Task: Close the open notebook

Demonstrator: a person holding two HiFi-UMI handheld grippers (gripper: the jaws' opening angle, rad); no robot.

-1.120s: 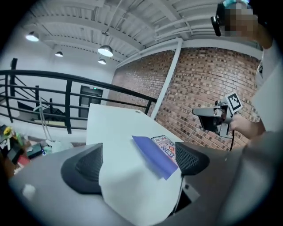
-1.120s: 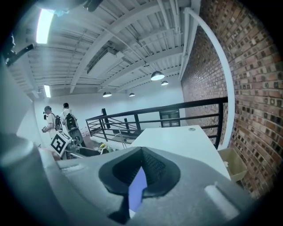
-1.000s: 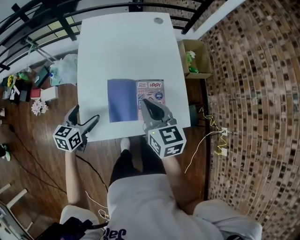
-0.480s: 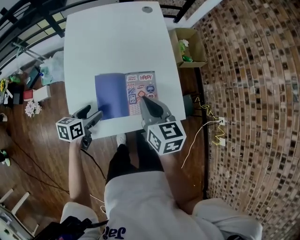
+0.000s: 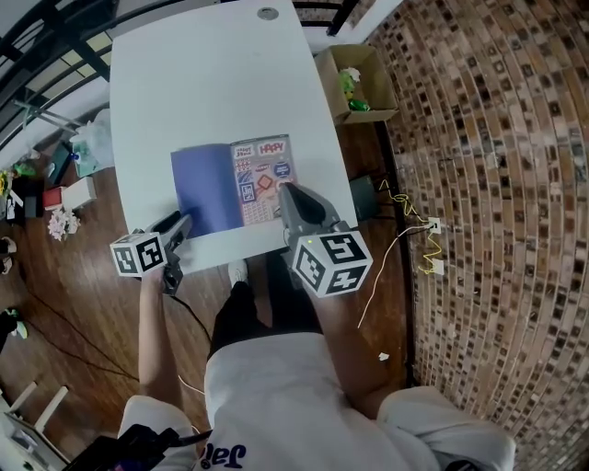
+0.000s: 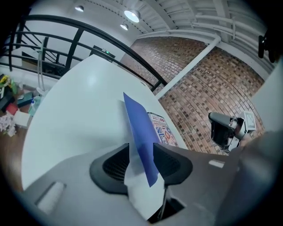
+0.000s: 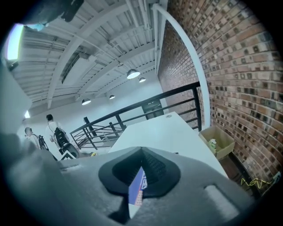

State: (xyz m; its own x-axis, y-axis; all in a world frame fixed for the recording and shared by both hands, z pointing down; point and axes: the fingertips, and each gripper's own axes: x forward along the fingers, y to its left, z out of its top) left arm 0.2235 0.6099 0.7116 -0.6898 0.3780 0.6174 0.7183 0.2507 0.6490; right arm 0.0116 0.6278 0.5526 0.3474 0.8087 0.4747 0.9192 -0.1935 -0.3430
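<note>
The open notebook (image 5: pixel 230 184) lies on the white table (image 5: pixel 212 83), with its blue cover (image 5: pixel 202 189) on the left and a sticker-printed page (image 5: pixel 262 175) on the right. My left gripper (image 5: pixel 182 224) is at the cover's near left corner. In the left gripper view the blue cover (image 6: pixel 139 132) stands on edge between the closing jaws of my left gripper (image 6: pixel 141 161), with a gap beside it. My right gripper (image 5: pixel 285 190) is shut, its tips over the printed page's near corner. In the right gripper view, a strip of the notebook (image 7: pixel 138 187) shows behind the tips of my right gripper (image 7: pixel 141 152).
A cardboard box (image 5: pixel 359 87) sits on the floor right of the table. A small round object (image 5: pixel 268 14) lies at the table's far edge. Clutter (image 5: pixel 55 175) covers the floor on the left, and cables (image 5: pixel 414 239) trail on the right. Two people (image 7: pixel 53 130) stand far off.
My left gripper has moved from the table's near edge to the blue cover's corner, and its jaws have narrowed around it. The right gripper stays shut at the printed page.
</note>
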